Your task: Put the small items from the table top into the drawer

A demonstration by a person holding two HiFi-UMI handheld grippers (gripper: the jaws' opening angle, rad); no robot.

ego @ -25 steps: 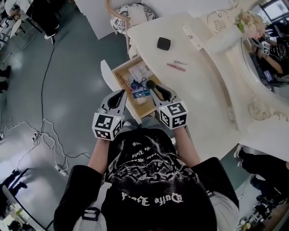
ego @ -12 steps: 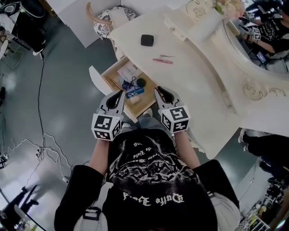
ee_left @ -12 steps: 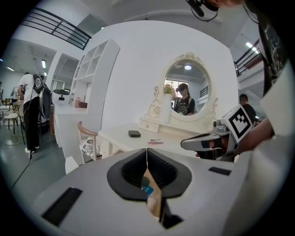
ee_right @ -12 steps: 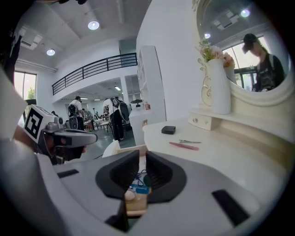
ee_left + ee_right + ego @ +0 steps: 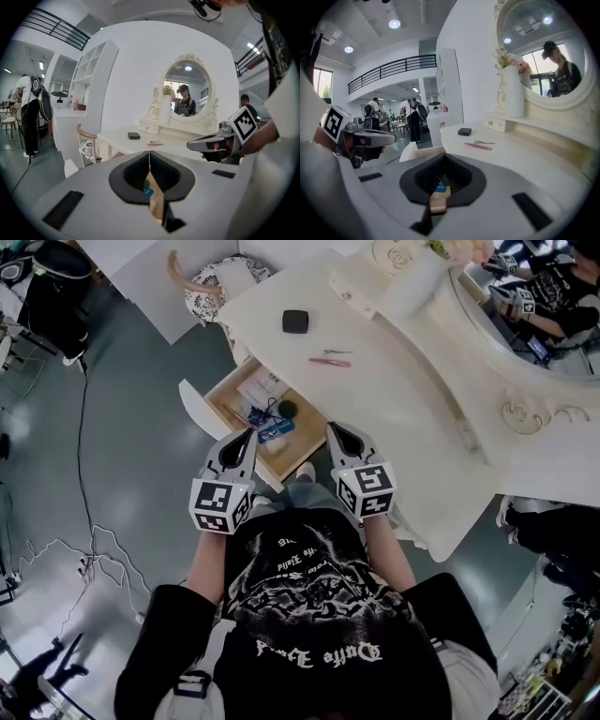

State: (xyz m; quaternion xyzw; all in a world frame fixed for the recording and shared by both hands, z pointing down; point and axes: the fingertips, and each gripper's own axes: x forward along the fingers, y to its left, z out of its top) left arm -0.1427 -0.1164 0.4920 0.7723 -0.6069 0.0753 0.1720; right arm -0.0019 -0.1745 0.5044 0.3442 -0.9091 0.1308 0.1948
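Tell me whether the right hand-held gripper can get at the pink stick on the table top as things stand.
Probably yes. The pink stick lies alone on bare table top ahead of the right hand-held gripper, with nothing between. Its jaws have just closed on nothing and must reopen first.

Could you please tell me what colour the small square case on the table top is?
The case is black, clearest in the head view.

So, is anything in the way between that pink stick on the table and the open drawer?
Nothing visible is in the way. The pink stick lies on the table top, with only bare surface between it and the edge. The drawer stands open and uncovered just below that edge.
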